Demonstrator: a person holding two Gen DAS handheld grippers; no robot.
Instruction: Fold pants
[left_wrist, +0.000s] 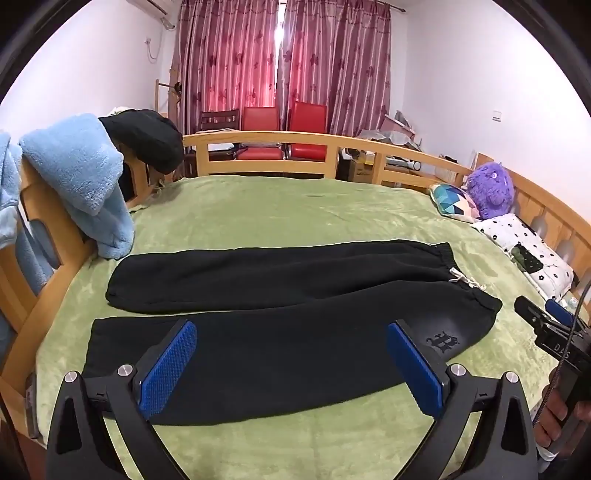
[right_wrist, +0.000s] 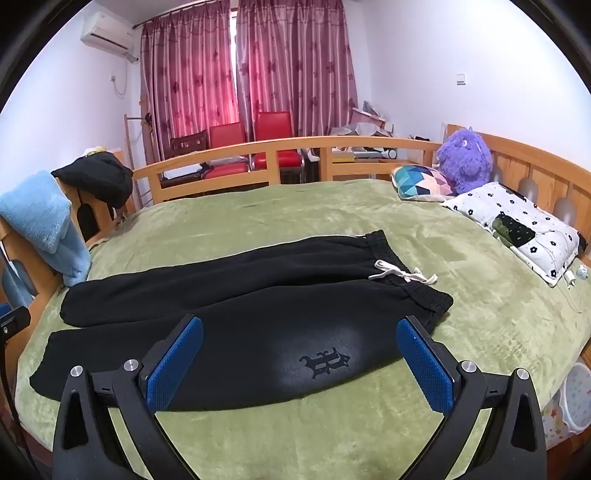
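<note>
Two open tools (left_wrist: 291, 363) (right_wrist: 300, 363) above flat black pants (right_wrist: 236, 306), green blanket (right_wrist: 332, 218).

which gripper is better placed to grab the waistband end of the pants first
Right. The right gripper hangs open over the logo near the waistband; the left gripper sits open further along the near leg, toward the cuffs, so it suits that end.
</note>
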